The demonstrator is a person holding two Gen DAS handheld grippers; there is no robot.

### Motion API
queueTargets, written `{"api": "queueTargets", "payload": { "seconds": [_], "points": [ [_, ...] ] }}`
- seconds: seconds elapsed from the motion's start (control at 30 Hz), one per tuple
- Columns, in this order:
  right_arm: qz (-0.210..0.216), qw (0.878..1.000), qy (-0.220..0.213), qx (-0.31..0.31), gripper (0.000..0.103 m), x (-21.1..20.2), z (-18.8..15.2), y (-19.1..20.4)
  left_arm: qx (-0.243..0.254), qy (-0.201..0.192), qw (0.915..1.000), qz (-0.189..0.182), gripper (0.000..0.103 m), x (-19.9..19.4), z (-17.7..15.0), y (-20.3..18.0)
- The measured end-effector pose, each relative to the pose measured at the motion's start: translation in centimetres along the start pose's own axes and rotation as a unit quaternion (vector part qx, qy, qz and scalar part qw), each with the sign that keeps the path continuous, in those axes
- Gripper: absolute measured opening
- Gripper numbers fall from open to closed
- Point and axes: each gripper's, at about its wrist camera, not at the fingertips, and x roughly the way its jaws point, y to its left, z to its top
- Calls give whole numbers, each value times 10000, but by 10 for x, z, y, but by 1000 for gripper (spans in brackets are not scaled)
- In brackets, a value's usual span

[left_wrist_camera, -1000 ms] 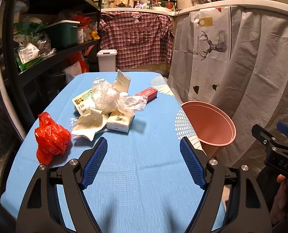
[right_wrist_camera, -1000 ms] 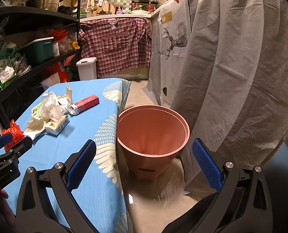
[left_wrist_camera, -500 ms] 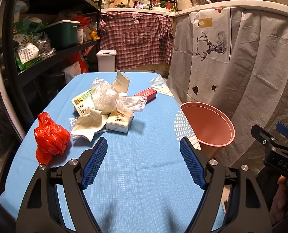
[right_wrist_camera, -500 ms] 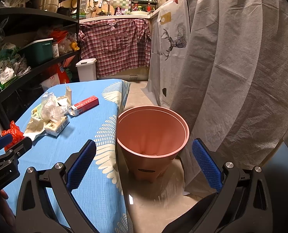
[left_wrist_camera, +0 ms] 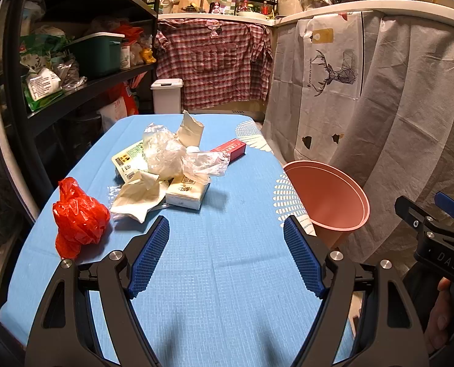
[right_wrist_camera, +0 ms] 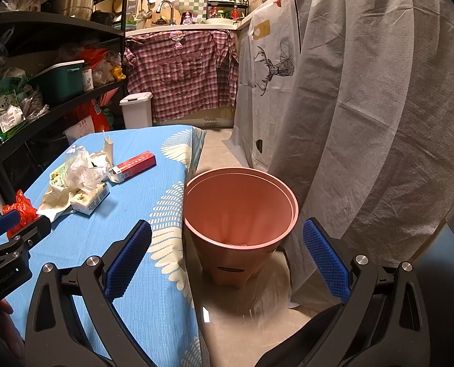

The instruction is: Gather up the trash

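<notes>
1. Two grippers: left gripper [left_wrist_camera: 227, 255] and right gripper [right_wrist_camera: 227, 253], both with jaws spread wide, holding nothing ("DAS" legible on the right one's body).
2. One pink bin [right_wrist_camera: 240, 214] on the floor beside the table [left_wrist_camera: 227, 290].
3. One red bag [left_wrist_camera: 78, 217], near left.
4. One tissue pack [left_wrist_camera: 187, 194], crumpled wrappers [left_wrist_camera: 178, 156] touching it.
5. One red carton [left_wrist_camera: 231, 150], farthest (print unreadable).

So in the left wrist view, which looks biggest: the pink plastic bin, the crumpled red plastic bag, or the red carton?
1. Pink plastic bin
2. Crumpled red plastic bag, though it is nearer the camera
3. Red carton, farthest away
</notes>
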Motion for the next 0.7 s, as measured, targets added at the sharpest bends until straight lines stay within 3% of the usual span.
{"api": "queueTargets", "payload": {
  "seconds": [0.7],
  "points": [
    [1, 10000, -26, -16, 89, -1, 0, 1, 8, -5, 10000, -7, 75, 0, 0, 0]
  ]
}}
